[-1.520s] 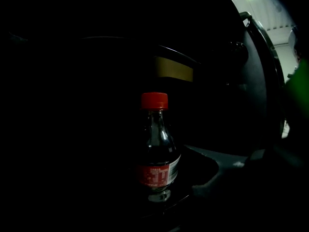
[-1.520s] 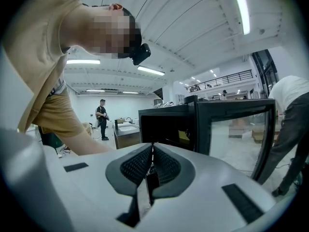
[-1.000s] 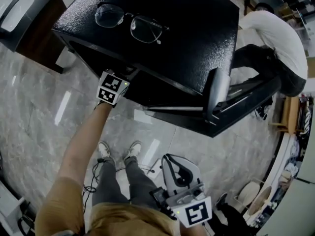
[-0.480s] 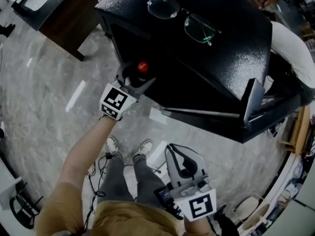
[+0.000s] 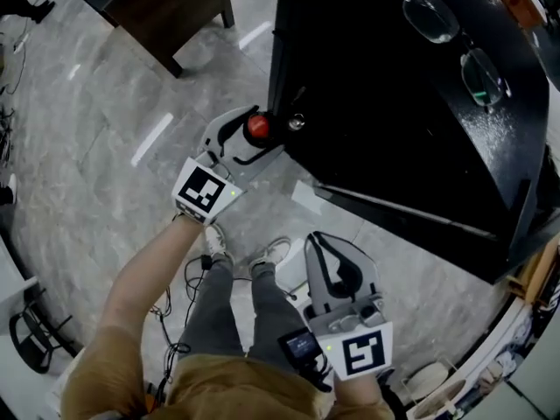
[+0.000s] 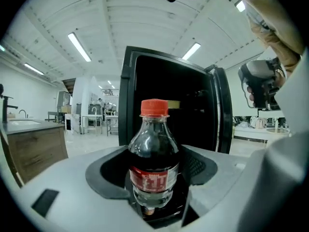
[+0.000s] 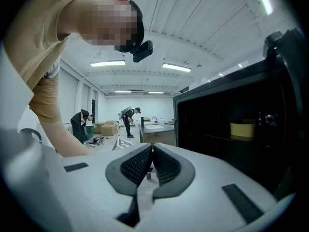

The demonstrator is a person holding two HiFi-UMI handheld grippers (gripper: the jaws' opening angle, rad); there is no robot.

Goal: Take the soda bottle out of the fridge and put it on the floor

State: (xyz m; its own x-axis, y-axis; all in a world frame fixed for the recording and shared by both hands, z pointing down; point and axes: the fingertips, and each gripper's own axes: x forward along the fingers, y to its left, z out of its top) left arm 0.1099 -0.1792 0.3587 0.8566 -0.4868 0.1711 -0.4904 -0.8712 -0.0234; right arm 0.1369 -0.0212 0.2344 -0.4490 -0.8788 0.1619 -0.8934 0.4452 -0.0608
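Note:
A small soda bottle (image 6: 153, 161) with dark drink, a red cap (image 5: 257, 126) and a red label stands upright between the jaws of my left gripper (image 5: 249, 138), which is shut on its body. The bottle is held in the air just outside the open front of the black fridge (image 5: 394, 103); in the left gripper view the fridge (image 6: 174, 110) stands behind it with its door open. My right gripper (image 5: 337, 265) hangs lower, above the floor by the person's feet, shut with nothing in it; its pads (image 7: 145, 166) meet.
A pair of glasses (image 5: 455, 42) lies on the fridge top. The fridge door (image 5: 411, 226) swings out to the right. A dark wooden cabinet (image 5: 166, 7) stands at the upper left. Cables (image 5: 188, 278) lie on the grey marble floor (image 5: 96, 147). A yellow container (image 7: 243, 129) sits inside the fridge.
My left gripper has drawn back out of the fridge with the bottle in it, the red cap now clear of the opening. The head view has swung left. The right gripper stays put.

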